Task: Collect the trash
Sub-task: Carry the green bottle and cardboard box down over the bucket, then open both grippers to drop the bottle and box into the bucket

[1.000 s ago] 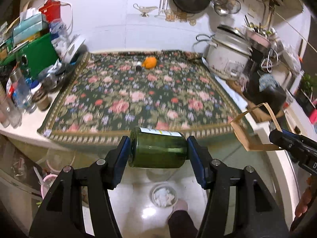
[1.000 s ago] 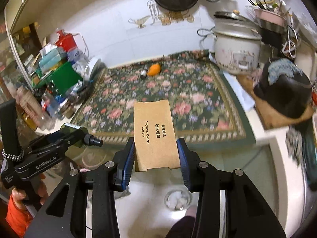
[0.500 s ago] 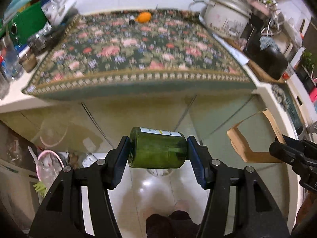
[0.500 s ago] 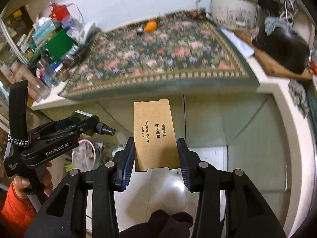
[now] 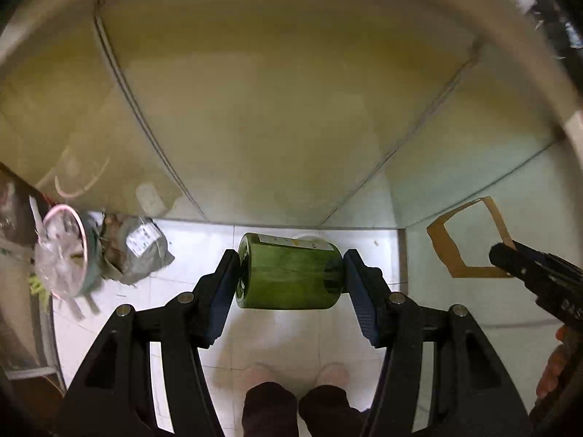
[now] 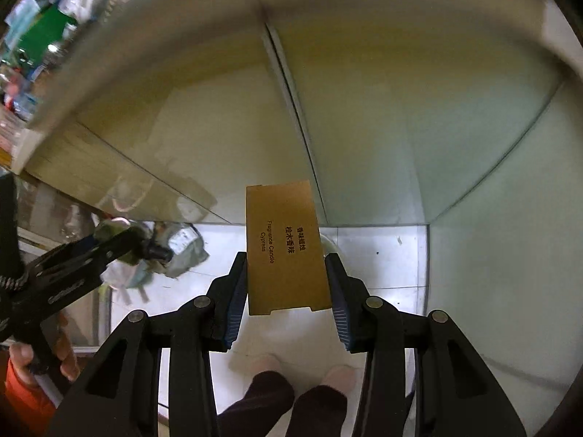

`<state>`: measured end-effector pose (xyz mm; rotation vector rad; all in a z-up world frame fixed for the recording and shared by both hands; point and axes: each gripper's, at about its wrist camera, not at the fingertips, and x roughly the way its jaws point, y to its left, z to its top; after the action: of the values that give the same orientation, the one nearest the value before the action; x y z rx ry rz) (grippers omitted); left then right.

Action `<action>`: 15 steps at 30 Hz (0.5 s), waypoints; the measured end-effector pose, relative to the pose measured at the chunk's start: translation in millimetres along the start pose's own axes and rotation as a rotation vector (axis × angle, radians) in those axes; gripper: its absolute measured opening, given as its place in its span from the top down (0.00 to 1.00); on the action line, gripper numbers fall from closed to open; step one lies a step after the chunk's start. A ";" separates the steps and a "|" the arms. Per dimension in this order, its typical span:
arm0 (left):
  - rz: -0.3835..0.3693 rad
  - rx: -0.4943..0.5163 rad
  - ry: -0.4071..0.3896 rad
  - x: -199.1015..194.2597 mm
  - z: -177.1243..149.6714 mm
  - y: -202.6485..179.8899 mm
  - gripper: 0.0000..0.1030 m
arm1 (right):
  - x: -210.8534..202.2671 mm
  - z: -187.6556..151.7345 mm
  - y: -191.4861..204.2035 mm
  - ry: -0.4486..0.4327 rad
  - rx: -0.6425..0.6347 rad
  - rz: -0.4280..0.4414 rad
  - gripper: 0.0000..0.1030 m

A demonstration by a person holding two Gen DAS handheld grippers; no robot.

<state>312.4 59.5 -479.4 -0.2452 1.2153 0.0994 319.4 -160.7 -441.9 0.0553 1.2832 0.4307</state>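
On the white tiled floor [image 5: 175, 313] at left sits a pink-rimmed bin lined with clear plastic [image 5: 67, 251]. The left claw [image 5: 290, 276] clamps a green glass jar [image 5: 288, 273]; the right claw [image 6: 288, 276] grips a flattened brown cardboard candle box [image 6: 286, 247]. Both pieces are collected, neither yet dropped in.

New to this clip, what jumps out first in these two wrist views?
The green glass jar, lying sideways and clamped in the left gripper, fills the centre of the left wrist view. In the right wrist view, the right gripper pinches a brown cardboard candle box upright. Both hang over a white tiled floor, where a pink-rimmed bin with a plastic liner stands at the left.
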 end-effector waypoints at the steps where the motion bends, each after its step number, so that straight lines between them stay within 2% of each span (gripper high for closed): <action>1: 0.003 -0.007 0.004 19.7 -5.9 4.8 0.44 | 17.9 -2.1 -4.2 0.008 0.002 0.001 0.63; 7: 0.011 -0.042 0.012 101.4 -25.7 22.2 0.44 | 126.6 -18.2 -19.5 0.055 0.002 0.011 0.63; 12: -0.002 -0.073 0.023 161.0 -39.6 35.1 0.44 | 190.5 -26.9 -19.6 0.075 -0.034 0.025 0.62; 15: -0.007 -0.068 0.040 186.2 -44.6 36.0 0.44 | 213.2 -28.7 -16.1 0.084 -0.058 0.019 0.62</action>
<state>328.9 73.5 -673.0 -0.3120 1.2519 0.1310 343.0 -108.4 -649.9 0.0001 1.3526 0.4905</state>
